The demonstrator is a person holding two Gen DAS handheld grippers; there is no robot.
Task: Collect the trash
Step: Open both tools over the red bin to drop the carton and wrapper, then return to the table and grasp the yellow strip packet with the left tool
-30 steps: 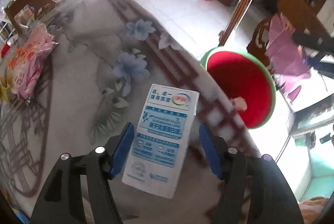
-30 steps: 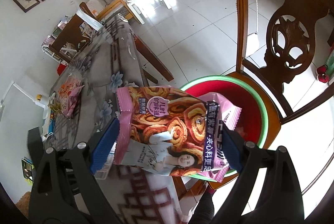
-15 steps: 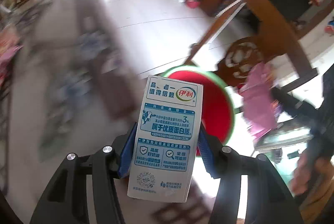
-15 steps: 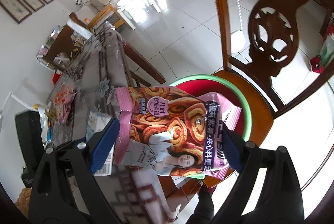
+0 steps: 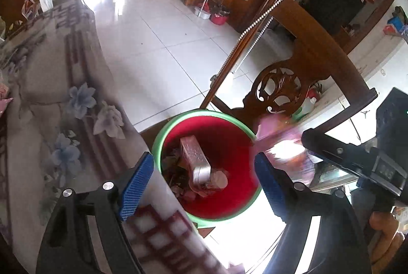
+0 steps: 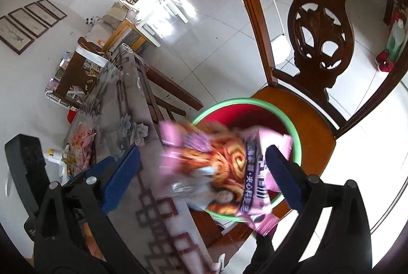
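Opening over the bin [image 5: 163, 138], left fingers [image 5: 137, 184] empty, right fingers [image 6: 119, 179] freeing snack bag [image 6: 219, 166]

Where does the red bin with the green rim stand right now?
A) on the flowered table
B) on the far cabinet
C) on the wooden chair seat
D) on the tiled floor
C: the bin rests on the chair seat, beside the table edge.

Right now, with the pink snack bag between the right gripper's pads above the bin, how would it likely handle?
The pink snack bag looks crumpled and motion-blurred, so it is probably floppy and light. Its glossy film may be slippery. The right gripper is opening, so the bag will likely flutter into the red bin rather than drop straight.
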